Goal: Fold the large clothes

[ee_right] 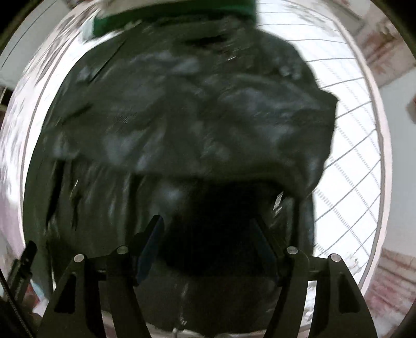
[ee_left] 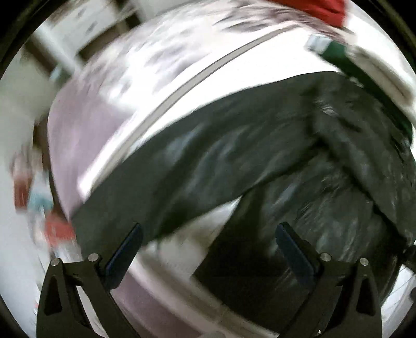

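No text or label can be read.

A dark grey-black garment [ee_right: 187,109] with a faint sheen is seen. The surface beneath [ee_right: 348,145] is white, crossed by thin grey grid lines. A green item [ee_right: 171,13] and a red one [ee_left: 322,7] are visible at the upper edges.

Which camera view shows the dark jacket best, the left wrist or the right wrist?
The right wrist view: the dark jacket fills most of the picture there, body and edges visible, though blurred. The left wrist view shows only part of it, mostly a long sleeve-like stretch across the white surface.
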